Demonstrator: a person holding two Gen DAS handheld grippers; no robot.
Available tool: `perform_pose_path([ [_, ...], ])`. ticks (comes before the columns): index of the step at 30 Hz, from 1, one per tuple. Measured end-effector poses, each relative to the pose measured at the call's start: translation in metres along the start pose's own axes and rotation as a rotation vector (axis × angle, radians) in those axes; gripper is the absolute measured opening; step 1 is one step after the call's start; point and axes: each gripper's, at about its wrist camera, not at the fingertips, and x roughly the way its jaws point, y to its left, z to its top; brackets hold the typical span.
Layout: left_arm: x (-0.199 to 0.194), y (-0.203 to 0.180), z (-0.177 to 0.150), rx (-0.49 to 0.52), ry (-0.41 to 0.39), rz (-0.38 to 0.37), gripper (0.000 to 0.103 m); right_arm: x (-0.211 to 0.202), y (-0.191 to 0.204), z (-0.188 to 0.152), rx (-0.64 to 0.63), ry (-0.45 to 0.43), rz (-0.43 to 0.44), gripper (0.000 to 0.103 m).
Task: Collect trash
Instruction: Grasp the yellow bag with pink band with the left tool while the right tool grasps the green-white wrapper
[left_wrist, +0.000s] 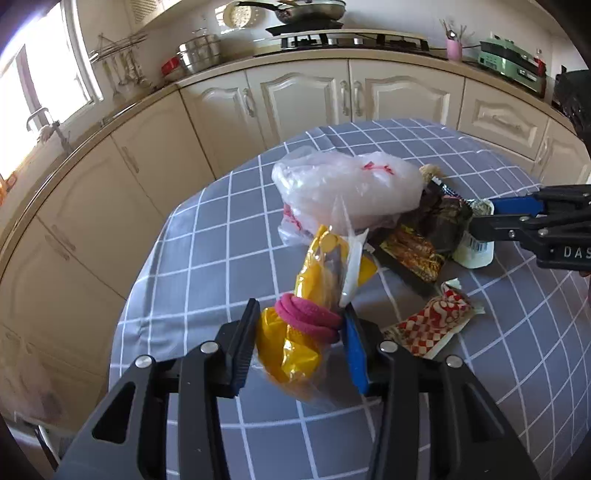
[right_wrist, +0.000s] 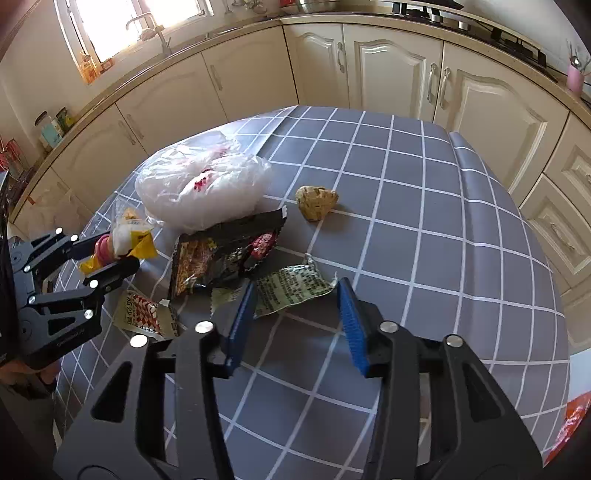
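In the left wrist view my left gripper (left_wrist: 302, 310) is shut on a yellow plastic bag (left_wrist: 295, 354) bound with a pink hair band (left_wrist: 306, 317); both pads touch it. From the right wrist view the same left gripper (right_wrist: 120, 253) shows at the left edge. My right gripper (right_wrist: 297, 286) stands open astride a pale green wrapper (right_wrist: 291, 291) lying on the cloth. Its left finger overlaps the wrapper, and the wrapper's right edge curls up by the other pad. Close by lie a white plastic bag (right_wrist: 199, 184), a dark noodle packet (right_wrist: 221, 258), a red-checked sachet (right_wrist: 142, 314) and a tan crumpled lump (right_wrist: 317, 201).
The trash lies on a table with a grey checked cloth (right_wrist: 424, 221). Cream cabinets (left_wrist: 295, 99) and a counter with a stove (left_wrist: 351, 38) and pots curve around the far side. A sink tap (right_wrist: 147, 22) stands below the window. Something orange (right_wrist: 572, 417) shows past the table's right edge.
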Motion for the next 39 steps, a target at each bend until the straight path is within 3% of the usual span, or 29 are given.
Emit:
perform_pose_path([
  [4,0.003,-0.004,-0.003,-0.033,0.001,0.019,0.046,0.007,0.011,0.006,-0.02,-0.003,-0.032,0.048],
  [6,0.003,-0.004,-0.003,-0.051,0.004,0.007,0.045,0.01,0.019,0.006,-0.048,-0.007,-0.052,0.046],
  [7,0.003,-0.003,-0.003,-0.071,0.006,-0.015,0.042,0.01,0.021,0.006,-0.058,-0.008,-0.048,0.041],
  [9,0.001,0.0,-0.003,-0.111,0.006,-0.049,0.041,0.008,0.018,0.005,-0.047,-0.004,-0.016,0.021],
  [11,-0.002,0.0,-0.005,-0.128,0.0,-0.055,0.04,0.004,0.013,0.001,-0.029,-0.002,0.016,0.013],
  [16,-0.017,0.004,-0.012,-0.186,-0.026,-0.066,0.039,-0.014,0.002,-0.014,0.005,-0.017,0.071,0.012],
  [23,-0.043,0.003,-0.018,-0.233,-0.063,-0.077,0.039,-0.035,-0.006,-0.038,-0.016,0.003,0.075,0.012],
  [26,-0.053,-0.008,-0.022,-0.22,-0.071,-0.091,0.039,-0.037,-0.01,-0.048,-0.011,0.054,0.06,0.018],
  [29,-0.059,-0.018,-0.026,-0.222,-0.079,-0.102,0.039,-0.04,-0.008,-0.053,0.041,0.031,0.045,0.062],
  [33,-0.064,-0.027,-0.031,-0.252,-0.082,-0.116,0.04,-0.036,0.011,-0.054,0.095,0.023,0.041,0.062],
  [37,-0.068,-0.027,-0.036,-0.277,-0.083,-0.123,0.04,-0.021,0.035,-0.051,0.078,-0.007,-0.108,0.062],
  [38,-0.069,-0.027,-0.037,-0.28,-0.083,-0.122,0.04,-0.017,0.043,-0.051,0.046,-0.014,-0.148,0.06],
  [39,-0.07,-0.027,-0.038,-0.282,-0.083,-0.121,0.04,-0.015,0.049,-0.052,0.008,-0.02,-0.179,0.051],
])
